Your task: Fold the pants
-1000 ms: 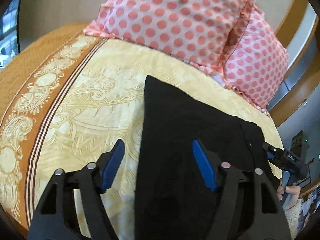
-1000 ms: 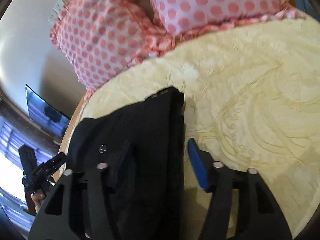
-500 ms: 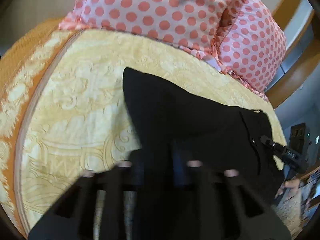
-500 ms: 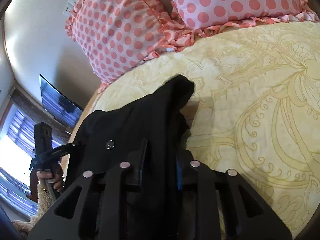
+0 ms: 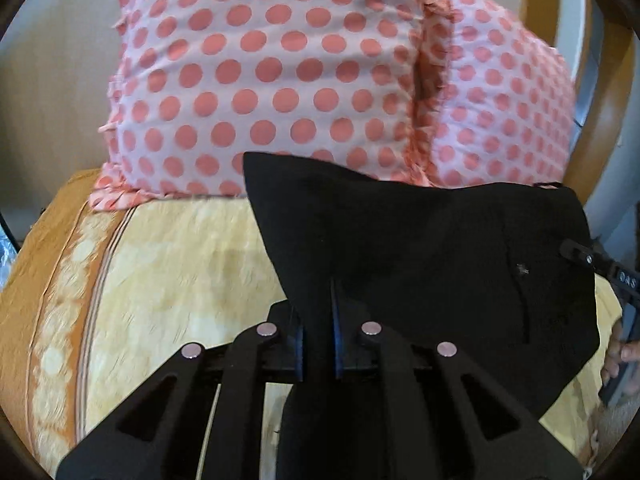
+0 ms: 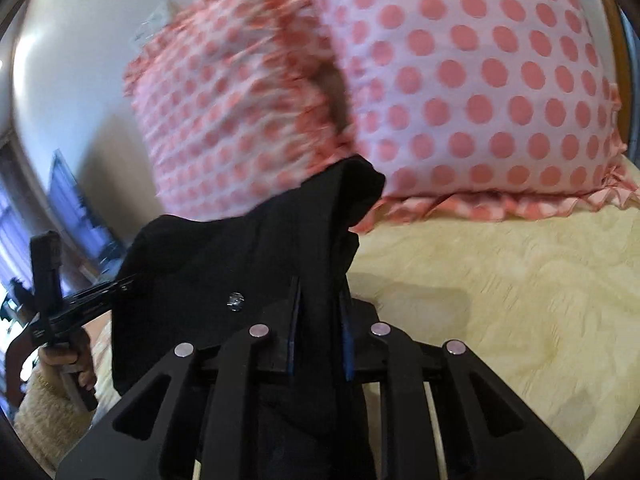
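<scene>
Left wrist view.
- My left gripper (image 5: 318, 332): blue pads pressed together on a fold of the black pants (image 5: 420, 248); cloth fills the gap between them.
- Pants: lifted off the bedspread (image 5: 160, 280), spread like a sheet between the two tools, with one corner standing up in front of the pillows. A small metal button (image 5: 522, 269) shows on the right part of the cloth.
- Bedspread: yellow with a pale pattern and an orange border along the left.
- Two pink pillows with red dots (image 5: 280, 80), side by side against the head of the bed, behind the pants.
- At the right edge I see my right gripper (image 5: 588, 258), its tip at the edge of the cloth, and the fingers (image 5: 618, 360) of the hand carrying it.

Right wrist view.
- Right gripper (image 6: 320, 320): its jaws have just been closing, and the pads clamp a thick bunch of the pants (image 6: 256, 248), which rises between them and flops over at the top.
- Pants hang above the yellow bedspread (image 6: 520, 300); a button (image 6: 235, 301) sits just left of the pads.
- Dotted pillows (image 6: 460, 80) behind, the left one blurred.
- Far left: the left gripper (image 6: 120, 284) with its tip in the cloth, held by a hand (image 6: 68, 364) in a cream fuzzy sleeve (image 6: 44, 420).
</scene>
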### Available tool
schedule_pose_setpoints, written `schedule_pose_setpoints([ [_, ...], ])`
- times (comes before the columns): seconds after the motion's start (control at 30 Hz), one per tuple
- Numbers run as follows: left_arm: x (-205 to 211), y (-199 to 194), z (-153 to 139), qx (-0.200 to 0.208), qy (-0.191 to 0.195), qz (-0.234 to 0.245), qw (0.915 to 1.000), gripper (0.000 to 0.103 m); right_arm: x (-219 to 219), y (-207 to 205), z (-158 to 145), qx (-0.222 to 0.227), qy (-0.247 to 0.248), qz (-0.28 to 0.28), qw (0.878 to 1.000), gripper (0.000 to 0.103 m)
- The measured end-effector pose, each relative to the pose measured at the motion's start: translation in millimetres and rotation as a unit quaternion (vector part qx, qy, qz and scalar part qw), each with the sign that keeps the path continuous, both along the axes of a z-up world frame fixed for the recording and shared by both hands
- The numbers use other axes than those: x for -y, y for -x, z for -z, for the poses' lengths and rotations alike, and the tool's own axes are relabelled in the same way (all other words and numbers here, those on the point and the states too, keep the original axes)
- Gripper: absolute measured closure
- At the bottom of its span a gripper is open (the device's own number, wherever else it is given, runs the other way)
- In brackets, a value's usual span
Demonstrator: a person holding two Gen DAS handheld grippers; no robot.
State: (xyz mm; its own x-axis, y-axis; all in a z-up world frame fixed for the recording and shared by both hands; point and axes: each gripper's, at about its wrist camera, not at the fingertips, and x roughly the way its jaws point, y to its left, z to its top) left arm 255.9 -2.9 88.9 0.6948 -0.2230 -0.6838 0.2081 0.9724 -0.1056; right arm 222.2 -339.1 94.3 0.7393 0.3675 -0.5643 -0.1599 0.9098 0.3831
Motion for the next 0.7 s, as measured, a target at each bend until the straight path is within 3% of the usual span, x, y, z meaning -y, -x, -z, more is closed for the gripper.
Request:
schedule_pose_setpoints([
  [0.13, 5.4, -41.2, 47.4, -0.088, -0.003, -0.018, 0.9960, 0.088, 8.5, -29.4, 50.1, -0.087, 0.000, 0.035, 0.996, 0.084],
  [0.2, 3.8, -38.3, 50.9, -0.077, -0.007, -0.022, 0.9968, 0.083, 10.0, -29.4, 59.0, -0.092, 0.003, 0.044, 0.995, 0.076],
  [0.27, -0.4, -27.2, 42.9, -0.059, -0.013, -0.028, 0.9978, 0.083, 14.3, -24.6, 53.3, -0.095, 0.006, 0.060, 0.994, 0.060],
  [0.33, -7.2, -7.6, 29.3, -0.029, -0.019, -0.037, 0.9987, 0.082, 17.6, -7.0, 37.1, -0.074, 0.029, 0.090, 0.993, 0.056],
  [0.4, -11.3, 19.9, 14.3, 0.006, -0.008, -0.025, 0.9996, 0.067, 18.4, 21.4, 19.5, -0.028, 0.008, 0.073, 0.997, 0.051],
  [0.43, -12.6, 29.7, 10.5, 0.013, 0.002, -0.017, 0.9998, 0.052, 18.0, 34.8, 14.6, -0.013, -0.014, 0.057, 0.998, 0.049],
  [0.47, -12.1, 43.9, 7.4, 0.018, 0.020, 0.000, 0.9996, 0.047, 15.1, 47.0, 11.5, -0.006, -0.034, 0.039, 0.999, 0.049],
  [0.57, -1.5, 74.0, 12.3, -0.004, 0.058, 0.058, 0.9966, 0.044, -0.4, 71.1, 14.1, -0.013, -0.068, -0.011, 0.998, 0.049],
  [0.7, 17.0, 80.6, 41.6, -0.056, 0.044, 0.080, 0.9942, 0.043, -19.3, 73.6, 37.8, -0.067, -0.049, -0.022, 0.996, 0.049],
])
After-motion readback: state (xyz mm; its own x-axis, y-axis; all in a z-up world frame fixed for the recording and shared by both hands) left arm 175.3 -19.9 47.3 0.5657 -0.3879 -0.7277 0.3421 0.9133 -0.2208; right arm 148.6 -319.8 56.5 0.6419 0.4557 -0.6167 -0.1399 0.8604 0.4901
